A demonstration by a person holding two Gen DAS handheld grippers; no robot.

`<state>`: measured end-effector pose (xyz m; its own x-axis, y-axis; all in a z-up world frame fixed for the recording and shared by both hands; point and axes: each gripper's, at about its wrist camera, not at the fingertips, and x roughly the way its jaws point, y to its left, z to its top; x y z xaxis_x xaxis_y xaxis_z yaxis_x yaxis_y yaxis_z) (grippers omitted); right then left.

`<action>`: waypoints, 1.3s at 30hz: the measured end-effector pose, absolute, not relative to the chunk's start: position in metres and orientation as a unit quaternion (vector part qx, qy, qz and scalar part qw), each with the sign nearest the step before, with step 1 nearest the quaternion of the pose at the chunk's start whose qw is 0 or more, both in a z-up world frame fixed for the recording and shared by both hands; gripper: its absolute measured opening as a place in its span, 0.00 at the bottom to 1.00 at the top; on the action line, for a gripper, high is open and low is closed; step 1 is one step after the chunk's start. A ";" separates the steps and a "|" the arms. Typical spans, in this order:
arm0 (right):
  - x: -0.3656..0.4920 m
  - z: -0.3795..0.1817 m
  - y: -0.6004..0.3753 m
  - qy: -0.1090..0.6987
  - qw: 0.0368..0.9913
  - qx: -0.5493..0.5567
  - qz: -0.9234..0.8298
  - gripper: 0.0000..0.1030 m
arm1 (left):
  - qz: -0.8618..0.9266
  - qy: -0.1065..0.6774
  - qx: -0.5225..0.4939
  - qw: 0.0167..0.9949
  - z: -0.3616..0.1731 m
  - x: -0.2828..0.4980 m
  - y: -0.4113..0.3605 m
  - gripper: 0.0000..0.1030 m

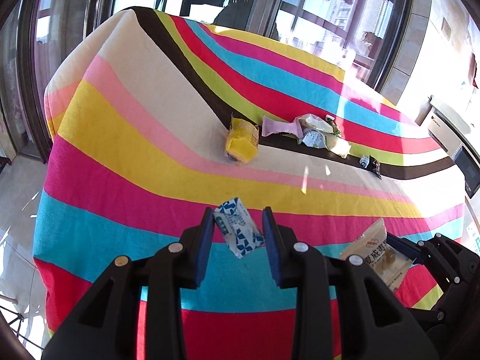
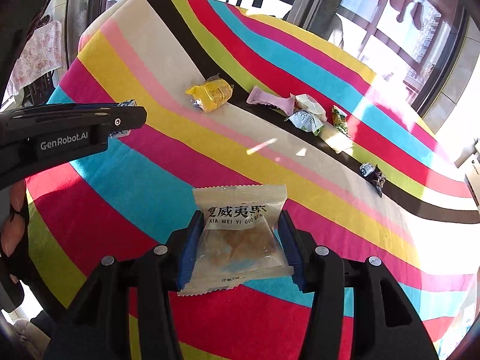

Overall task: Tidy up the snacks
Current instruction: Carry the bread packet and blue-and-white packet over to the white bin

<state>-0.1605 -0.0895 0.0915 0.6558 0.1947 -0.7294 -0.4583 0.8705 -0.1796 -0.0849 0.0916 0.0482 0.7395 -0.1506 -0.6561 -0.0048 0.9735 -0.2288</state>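
Observation:
My left gripper (image 1: 238, 214) is shut on a small blue-and-white candy packet (image 1: 238, 229), held above the striped tablecloth (image 1: 126, 138). My right gripper (image 2: 240, 217) is shut on a clear nut-snack packet (image 2: 240, 237) with Chinese print; that packet also shows in the left wrist view (image 1: 379, 255). On the cloth farther off lie a yellow packet (image 2: 211, 94), a pink wrapper (image 2: 270, 100), a white-green packet (image 2: 306, 117), a small green packet (image 2: 340, 120) and a dark packet (image 2: 373, 175). The left gripper appears from the side in the right wrist view (image 2: 132, 117).
The table's far edge (image 1: 240, 30) meets tall windows (image 1: 330, 6). A white appliance (image 1: 447, 126) stands at the right. Tiled floor (image 1: 18, 186) lies to the left of the table.

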 end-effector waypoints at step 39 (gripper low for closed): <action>-0.282 0.081 -0.326 0.381 0.923 -0.044 0.022 0.49 | -0.291 0.341 0.141 0.883 0.075 -0.167 -0.169 0.32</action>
<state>-0.2820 -0.3256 0.0813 0.7091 0.0072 -0.7051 -0.0746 0.9951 -0.0648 -0.1672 -0.1687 0.0755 0.5983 -0.4183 -0.6834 0.6100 0.7908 0.0500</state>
